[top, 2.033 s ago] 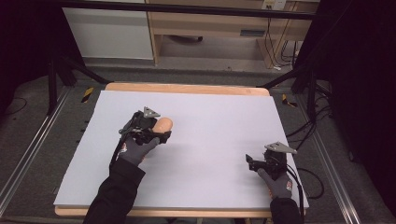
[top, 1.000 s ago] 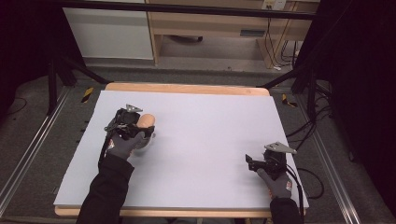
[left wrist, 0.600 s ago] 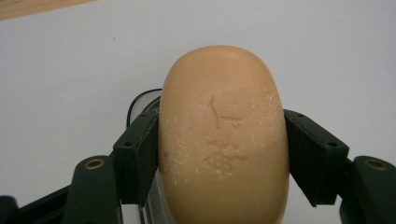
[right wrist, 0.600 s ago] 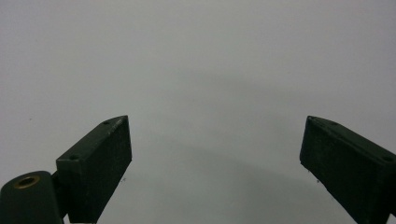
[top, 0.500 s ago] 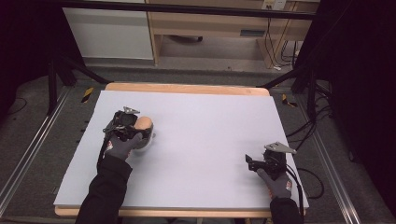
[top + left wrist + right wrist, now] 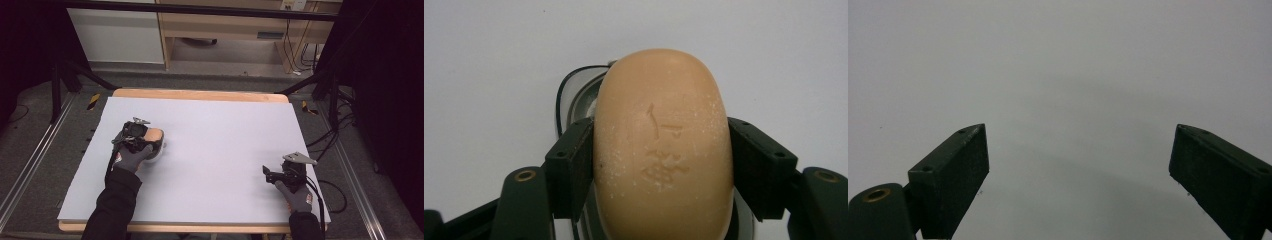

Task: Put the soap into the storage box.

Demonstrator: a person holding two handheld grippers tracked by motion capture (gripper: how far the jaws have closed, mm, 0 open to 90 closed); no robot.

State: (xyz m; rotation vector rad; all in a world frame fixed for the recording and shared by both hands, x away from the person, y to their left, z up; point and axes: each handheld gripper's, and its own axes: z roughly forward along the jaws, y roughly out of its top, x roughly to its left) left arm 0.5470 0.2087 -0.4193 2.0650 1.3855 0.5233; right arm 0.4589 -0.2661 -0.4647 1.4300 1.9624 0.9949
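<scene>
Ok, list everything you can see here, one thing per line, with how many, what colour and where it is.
Soap bar: one, tan-orange with a stamped mark, clamped between the left tongs' jaws at the table's left side.
Dish: one, clear with a dark rim, on the sheet right under the soap; partly hidden.
Sheet: one, pale grey-white, covering the tabletop.
Table: one, light wood, its edge showing at the far and near sides.
Cabinet: one, light wood, on the floor beyond the table.
Left tongs: one, black, shut on the soap bar.
Right tongs: one, black, jaws apart over bare sheet near the table's right front.
Hands: two, grey gloves, dark sleeves.
</scene>
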